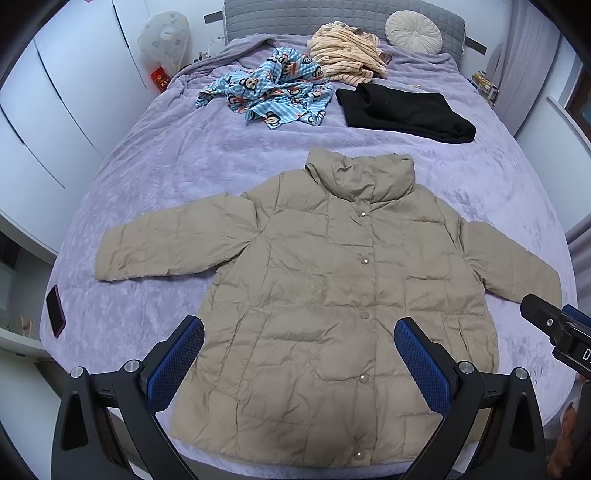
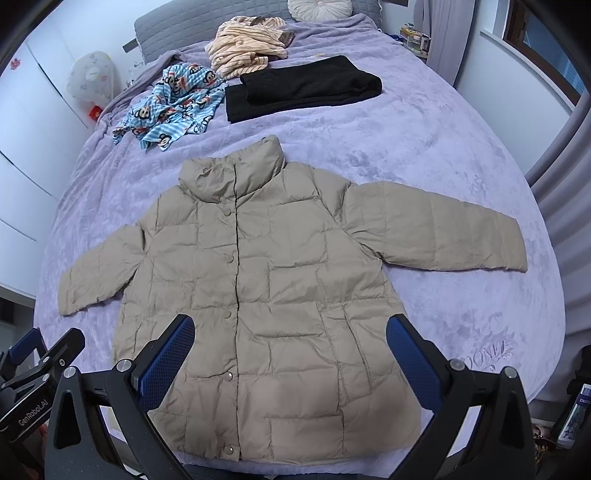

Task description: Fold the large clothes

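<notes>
A bed (image 1: pixel 155 177) covered with a lilac plush blanket fills both views. Toward its far end lie a crumpled blue striped garment with cartoon monkey faces (image 1: pixel 275 92), a heap of cream striped clothing (image 1: pixel 345 55), and a folded black garment (image 1: pixel 402 110) just beside them. A round white cushion (image 1: pixel 413 31) rests against the grey quilted headboard (image 1: pixel 295 14). A dark phone (image 1: pixel 55 312) lies near the bed's left edge, well apart from the clothes. White wardrobe doors (image 1: pixel 55 92) stand to the left.

Nothing covers the beige quilted jacket (image 1: pixel 332 302), which lies flat on the near half of the bed, front side up, snapped closed down the middle with pale round snaps. Its tall collar points toward the headboard, and both sleeves are spread outward to the sides. The fabric is lightly wrinkled.

The left hand-held gripper (image 1: pixel 299 354) hovers above the jacket's hem with its blue-padded jaws spread wide, holding nothing. The right hand-held gripper (image 2: pixel 290 349) is likewise wide apart and empty above the lower jacket.
</notes>
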Motion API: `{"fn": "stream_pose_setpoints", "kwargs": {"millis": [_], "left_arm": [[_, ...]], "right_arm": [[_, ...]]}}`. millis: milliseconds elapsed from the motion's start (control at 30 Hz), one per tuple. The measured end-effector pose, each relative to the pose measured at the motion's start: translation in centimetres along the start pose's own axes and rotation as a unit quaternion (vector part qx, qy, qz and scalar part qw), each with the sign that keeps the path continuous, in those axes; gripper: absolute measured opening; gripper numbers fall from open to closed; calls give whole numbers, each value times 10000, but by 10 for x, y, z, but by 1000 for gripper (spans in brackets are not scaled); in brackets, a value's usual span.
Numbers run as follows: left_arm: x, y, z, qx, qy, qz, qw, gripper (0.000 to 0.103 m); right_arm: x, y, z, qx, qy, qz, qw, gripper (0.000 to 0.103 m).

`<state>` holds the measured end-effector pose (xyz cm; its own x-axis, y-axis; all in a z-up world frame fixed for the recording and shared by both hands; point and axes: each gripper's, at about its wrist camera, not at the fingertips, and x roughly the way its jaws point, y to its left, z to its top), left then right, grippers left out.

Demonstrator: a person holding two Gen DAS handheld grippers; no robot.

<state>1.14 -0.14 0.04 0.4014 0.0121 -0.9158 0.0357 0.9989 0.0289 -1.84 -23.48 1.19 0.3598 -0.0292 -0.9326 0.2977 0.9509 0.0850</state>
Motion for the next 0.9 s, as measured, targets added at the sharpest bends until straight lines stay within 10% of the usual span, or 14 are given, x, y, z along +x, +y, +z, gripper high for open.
{"fn": "stream_pose_setpoints", "kwargs": {"millis": [900], "left_arm": [[4,1,-2,15,88,26,10000,103]], "right_arm": [[5,-3,-4,8,27,9,10000,103]]}}
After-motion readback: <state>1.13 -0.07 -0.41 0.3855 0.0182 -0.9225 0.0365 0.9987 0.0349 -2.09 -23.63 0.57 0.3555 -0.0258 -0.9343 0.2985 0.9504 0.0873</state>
